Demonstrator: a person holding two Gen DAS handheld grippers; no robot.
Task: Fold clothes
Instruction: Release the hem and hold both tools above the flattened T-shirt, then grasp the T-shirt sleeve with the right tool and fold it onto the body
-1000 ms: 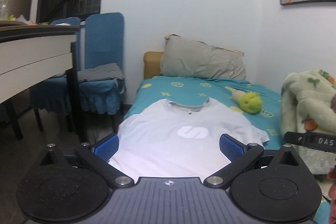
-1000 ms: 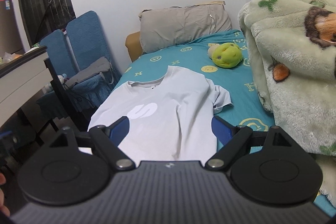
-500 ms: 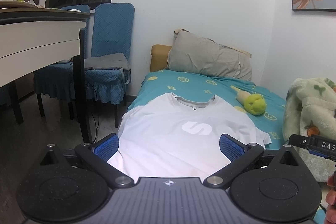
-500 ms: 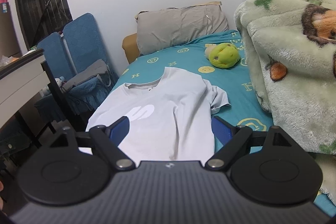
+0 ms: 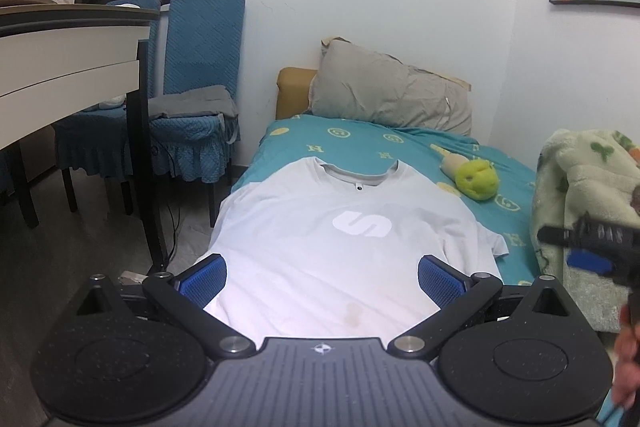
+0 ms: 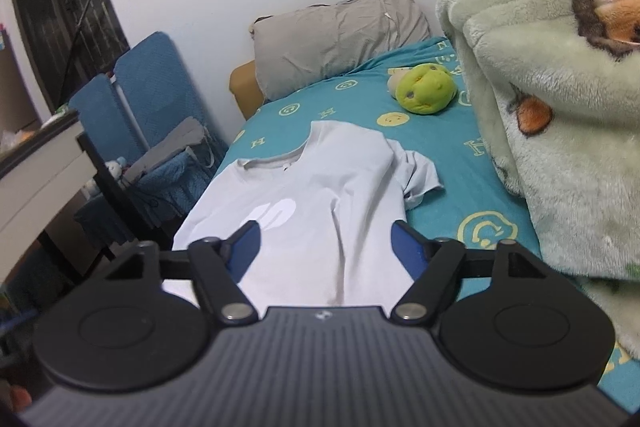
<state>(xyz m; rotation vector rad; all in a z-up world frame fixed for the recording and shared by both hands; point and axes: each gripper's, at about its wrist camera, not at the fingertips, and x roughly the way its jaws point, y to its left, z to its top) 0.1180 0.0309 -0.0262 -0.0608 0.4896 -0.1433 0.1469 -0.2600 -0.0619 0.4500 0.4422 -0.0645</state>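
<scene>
Your left gripper and right gripper both hang spread and empty at the bed's foot edge, where the shirt lies flat, collar far, hem nearest you, right sleeve nearer the right one.

both wrist views face T-shirt, bed

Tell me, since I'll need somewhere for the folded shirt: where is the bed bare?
Bare sheet lies between the T-shirt and the fleece blanket, and between the collar and the pillow. The plush toy crowds the far right corner.
</scene>
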